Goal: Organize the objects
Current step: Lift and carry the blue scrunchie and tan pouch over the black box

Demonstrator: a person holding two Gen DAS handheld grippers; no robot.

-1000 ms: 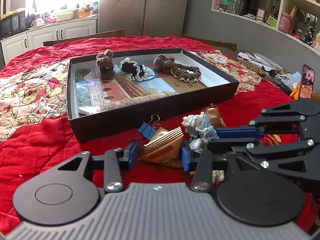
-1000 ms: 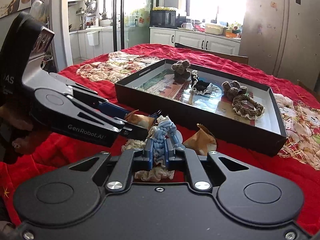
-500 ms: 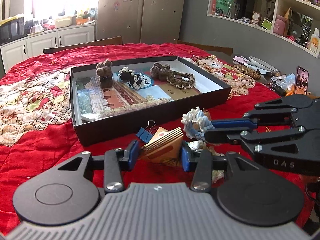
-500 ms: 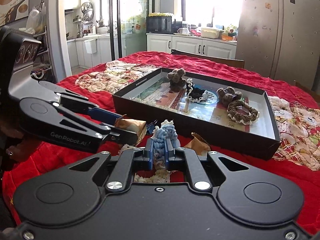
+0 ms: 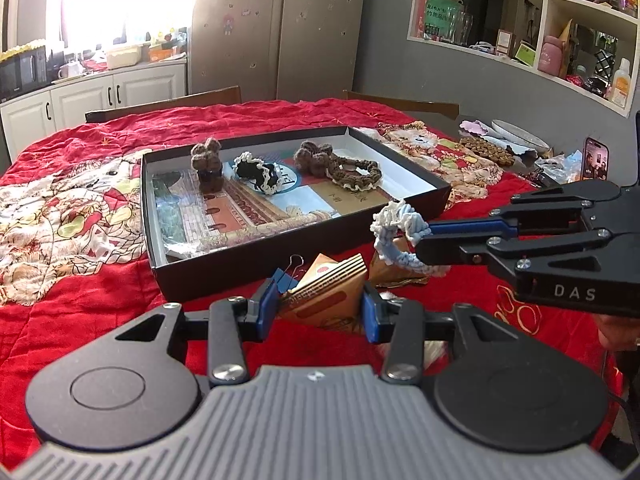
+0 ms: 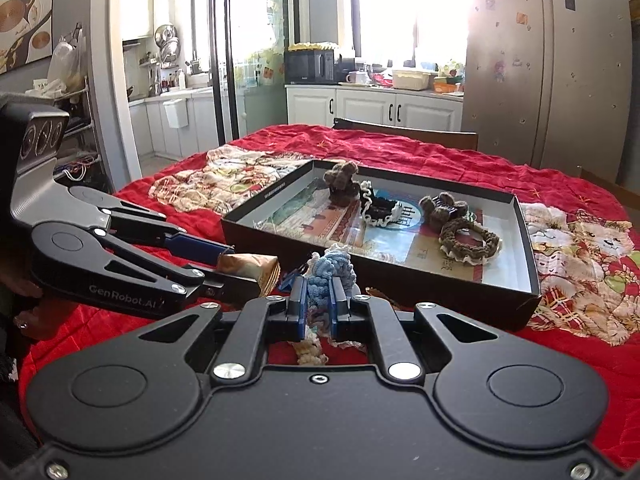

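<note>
Left claw (image 5: 320, 306): closed on a tan, fan-folded wedge of card with a red mark (image 5: 328, 290), one blue pad on each side of it. The right wrist view shows the same claw (image 6: 244, 268) from the side with the wedge (image 6: 250, 266) held clear of the cloth.

Right claw (image 6: 318, 308): closed on a blue and white crocheted yarn scrunchie (image 6: 330, 276), pinched between the blue pads. In the left wrist view this claw (image 5: 420, 242) enters from the right with the scrunchie (image 5: 398, 236) raised just in front of the near wall of the shallow black cardboard box (image 5: 256, 256).

Just beside the left claw, in front of the box, lies a blue binder clip with wire handles (image 5: 286, 276). A second tan folded piece (image 5: 394, 268) lies beneath the held scrunchie.

Inside the box (image 6: 400, 284), on a printed sheet: a brown crocheted figure (image 6: 340, 184), a black scrunchie edged in white (image 6: 380, 208) and a brown crocheted ring with a knotted end (image 6: 464, 232).

Surface: a bench under a red quilted cloth with cat-print panels (image 5: 80, 288).

Room: white kitchen cabinets (image 6: 376, 110) and a tall steel refrigerator (image 6: 548, 68) beyond the box.

Left wrist view only: wall shelves (image 5: 572, 40) and a lit phone (image 5: 596, 158) right of the box. Right wrist view only: a microwave (image 6: 310, 66) and a glass door (image 6: 224, 48).
</note>
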